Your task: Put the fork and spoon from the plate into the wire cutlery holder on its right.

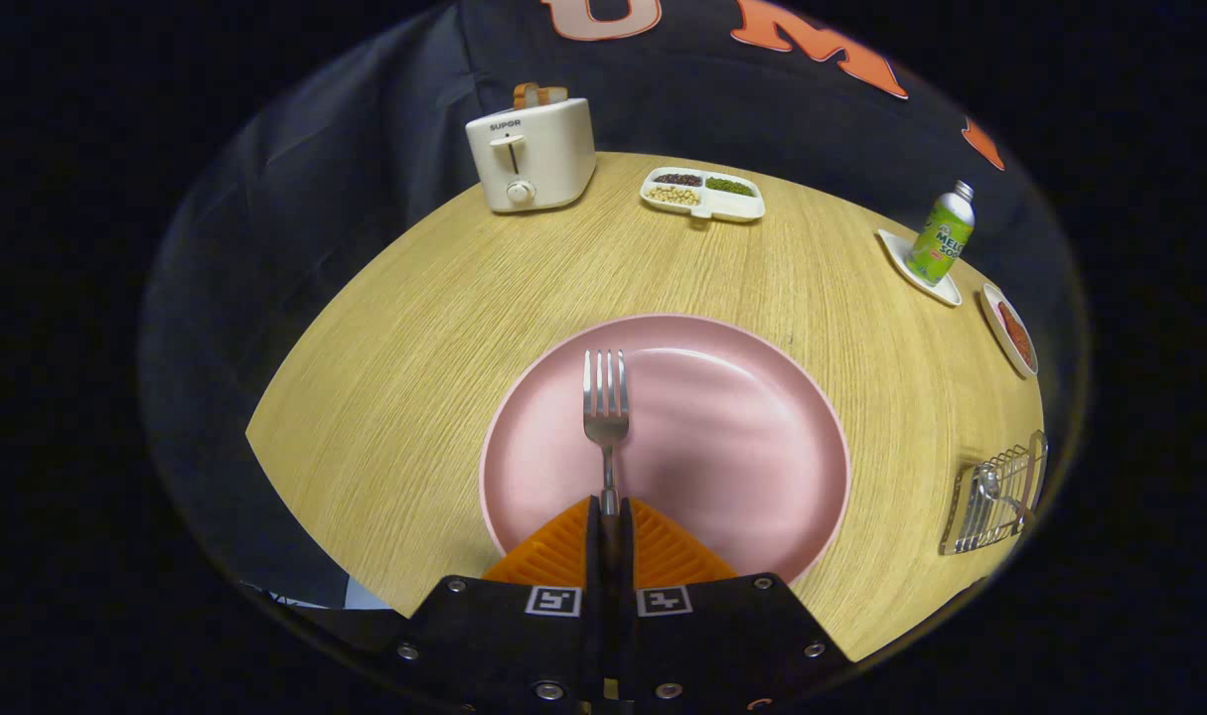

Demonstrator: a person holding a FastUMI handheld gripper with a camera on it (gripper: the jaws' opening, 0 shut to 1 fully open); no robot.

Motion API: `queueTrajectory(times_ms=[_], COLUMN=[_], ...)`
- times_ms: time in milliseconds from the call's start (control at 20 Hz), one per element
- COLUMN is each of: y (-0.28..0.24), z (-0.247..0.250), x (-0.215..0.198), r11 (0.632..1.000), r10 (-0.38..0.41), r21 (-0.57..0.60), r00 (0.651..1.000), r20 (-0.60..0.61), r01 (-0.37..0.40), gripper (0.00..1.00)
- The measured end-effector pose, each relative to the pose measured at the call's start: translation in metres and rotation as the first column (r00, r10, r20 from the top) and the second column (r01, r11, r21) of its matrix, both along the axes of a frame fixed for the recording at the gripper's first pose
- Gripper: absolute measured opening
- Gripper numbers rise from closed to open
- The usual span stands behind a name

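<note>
Bystanders on the wooden table

A cream toaster point(530, 154) stands at the far edge of the round wooden table point(394, 367), with a brown slice point(533, 93) sticking up from its slot and its lever and dial facing this way. Just to its right lies a white divided tray point(704, 194); three of its sections hold dark beans, green beans and pale beans, and one section shows bare white. Well apart from these, toward the table's right side, a green can point(943, 233) with a silver top stands upright on a small white coaster point(921, 270). Just beside that sits a shallow dish point(1009, 330) holding something red.
</note>
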State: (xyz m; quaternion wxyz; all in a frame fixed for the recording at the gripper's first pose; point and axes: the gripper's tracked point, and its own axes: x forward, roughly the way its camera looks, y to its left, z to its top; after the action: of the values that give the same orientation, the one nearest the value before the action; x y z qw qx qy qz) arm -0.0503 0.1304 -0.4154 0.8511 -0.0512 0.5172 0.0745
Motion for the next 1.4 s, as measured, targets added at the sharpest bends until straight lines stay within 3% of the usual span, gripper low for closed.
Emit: queueTrajectory(times_ms=[700, 1200, 1400], y=[-0.110, -0.195, -0.231], z=[0.098, 0.159, 0.165], x=[0.011, 0.011, 0.014], r11=[0.984, 0.958, 0.947], r10=[-0.156, -0.283, -0.305], r21=[-0.065, -0.021, -0.061], r00=[0.982, 0.952, 0.944], r20=[0.102, 0.115, 0.129], r01=[0.163, 0.287, 0.314], gripper=[0.06, 0.06, 0.06])
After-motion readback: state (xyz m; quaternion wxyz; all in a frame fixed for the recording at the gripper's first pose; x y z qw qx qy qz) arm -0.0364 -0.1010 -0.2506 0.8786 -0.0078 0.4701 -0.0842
